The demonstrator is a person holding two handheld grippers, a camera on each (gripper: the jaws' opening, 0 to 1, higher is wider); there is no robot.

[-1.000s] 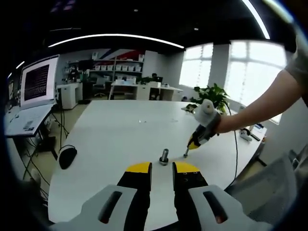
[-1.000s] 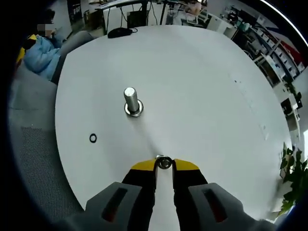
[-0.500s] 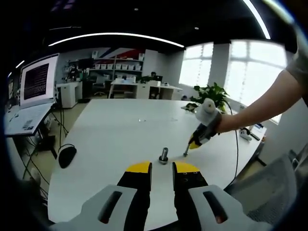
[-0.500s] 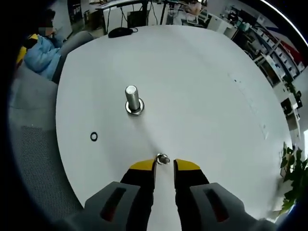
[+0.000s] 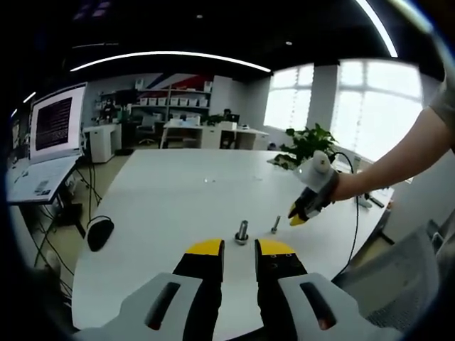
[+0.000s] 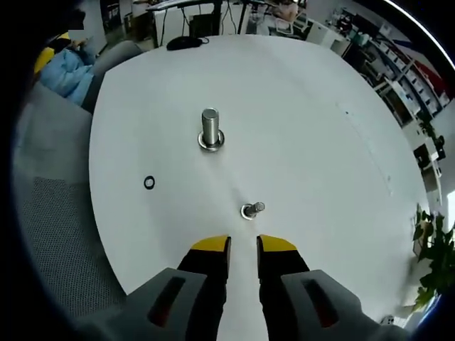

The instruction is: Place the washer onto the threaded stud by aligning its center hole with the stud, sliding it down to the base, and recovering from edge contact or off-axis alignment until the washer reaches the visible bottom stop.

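A tall threaded stud (image 6: pixel 210 130) stands upright on its round base on the white table (image 6: pixel 306 121). A smaller bolt (image 6: pixel 252 209) stands apart from it, just beyond my right gripper (image 6: pixel 243 246), whose jaws are open with nothing between them. A small black washer ring (image 6: pixel 148 182) lies flat on the table left of the stud. In the left gripper view the stud (image 5: pixel 242 231) and the small bolt (image 5: pixel 275 225) sit just past my left gripper (image 5: pixel 239 249), which is open and holds nothing. The right gripper (image 5: pixel 297 217) hangs right of the bolt.
A black mouse (image 5: pixel 99 231) lies at the table's left edge, beside a desk with a laptop and screen (image 5: pixel 53 121). A potted plant (image 5: pixel 309 142) stands past the far right edge. A grey chair (image 6: pixel 50 213) and a person in a blue jacket (image 6: pixel 64 71) are near the table.
My right gripper let go of the small bolt, left it standing on the table, and drew back from it. The left gripper has held still.
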